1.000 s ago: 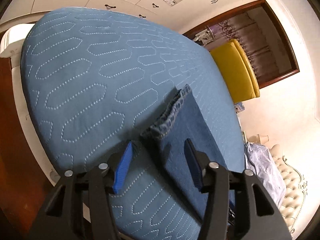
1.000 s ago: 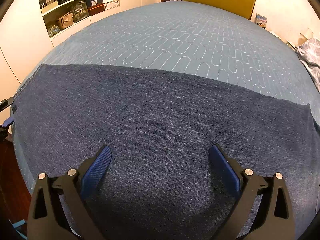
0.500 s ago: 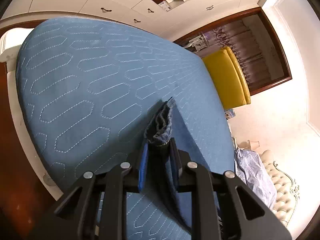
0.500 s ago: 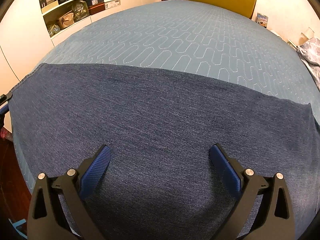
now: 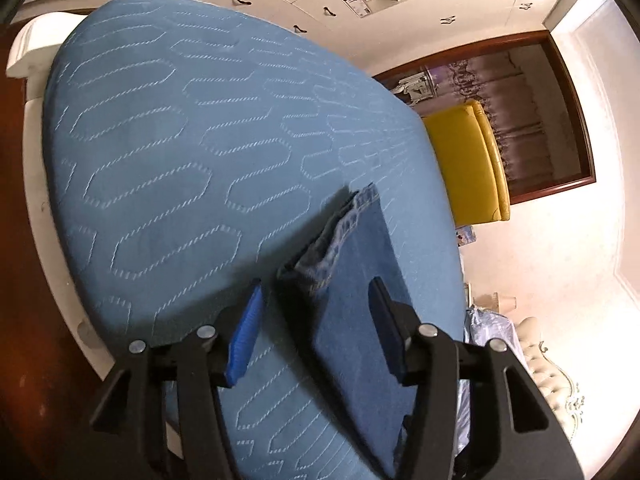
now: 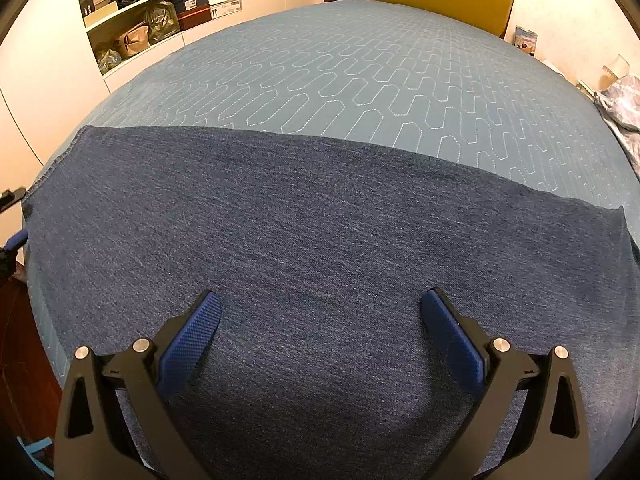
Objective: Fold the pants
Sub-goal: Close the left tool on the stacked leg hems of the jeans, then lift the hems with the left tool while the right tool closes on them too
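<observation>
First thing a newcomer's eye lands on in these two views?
The dark denim pants, spread flat across the near part of the blue quilted bedspread, filling the right wrist view. Next, the yellow armchair at the bed's far side. The left gripper hangs open around the stitched pant hem.

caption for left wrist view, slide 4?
Open left gripper straddling the hem end of the pants on the quilted bed.
</observation>
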The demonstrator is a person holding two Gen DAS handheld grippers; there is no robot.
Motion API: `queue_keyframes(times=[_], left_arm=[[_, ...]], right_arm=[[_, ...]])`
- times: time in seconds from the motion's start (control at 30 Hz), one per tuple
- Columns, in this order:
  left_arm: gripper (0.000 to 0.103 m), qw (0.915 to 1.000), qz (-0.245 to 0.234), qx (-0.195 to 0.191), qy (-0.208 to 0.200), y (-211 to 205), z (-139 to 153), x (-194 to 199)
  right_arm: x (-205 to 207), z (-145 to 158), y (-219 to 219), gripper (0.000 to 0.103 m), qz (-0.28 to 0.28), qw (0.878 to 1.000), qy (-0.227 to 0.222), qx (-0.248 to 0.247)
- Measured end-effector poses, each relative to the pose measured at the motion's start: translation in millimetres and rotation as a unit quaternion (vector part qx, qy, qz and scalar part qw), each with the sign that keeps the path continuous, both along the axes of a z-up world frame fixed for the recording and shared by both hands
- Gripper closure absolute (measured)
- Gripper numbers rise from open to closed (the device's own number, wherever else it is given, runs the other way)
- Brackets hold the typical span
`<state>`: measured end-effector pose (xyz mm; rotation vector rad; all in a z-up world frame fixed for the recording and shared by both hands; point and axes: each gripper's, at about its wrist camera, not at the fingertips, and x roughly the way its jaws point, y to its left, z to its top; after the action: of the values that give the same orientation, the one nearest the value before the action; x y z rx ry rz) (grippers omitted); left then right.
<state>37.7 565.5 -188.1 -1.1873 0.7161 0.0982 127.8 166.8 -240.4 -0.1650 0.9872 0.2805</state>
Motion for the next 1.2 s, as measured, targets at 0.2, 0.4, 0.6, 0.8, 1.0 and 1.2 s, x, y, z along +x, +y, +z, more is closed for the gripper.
queue_keyframes(times=[0.2, 0.4, 0.6, 0.8, 1.0, 1.2], left_arm=[[0.066, 0.9996, -0.015, -0.004, 0.023, 1.0, -2.6, 10.9], [0.080, 0.9997, -0.011, -0.014, 0.013, -0.1, -9.1, 8.4], [0.084, 0.9947, -0.039, 0.095, 0.012, -19.4, 25.4, 20.5], [0.084, 0.9144, -0.114, 0.388, 0.014, -127.9, 126.8, 34.9], [0.084, 0.7494, -0.238, 0.616, -0.050, -339.6, 168.5, 36.3], [0.084, 0.6199, -0.353, 0.689, -0.125, -544.2, 87.8, -5.3]], right_arm=[[-0.3, -0.1, -0.2, 0.004, 0.001, 1.000, 0.001, 0.000], [0.0, 0.0, 0.3, 0.004, 0.000, 1.000, 0.002, 0.002], [7.8, 5.6, -0.8, 0.005, -0.001, 1.000, 0.030, 0.007], [43.0, 22.8, -40.5, 0.005, -0.017, 0.968, 0.154, 0.196], [67.2, 27.1, -110.0, 0.005, -0.032, 0.884, 0.260, 0.388], [47.3, 22.1, -229.5, 0.005, -0.101, 0.847, 0.243, 0.461]])
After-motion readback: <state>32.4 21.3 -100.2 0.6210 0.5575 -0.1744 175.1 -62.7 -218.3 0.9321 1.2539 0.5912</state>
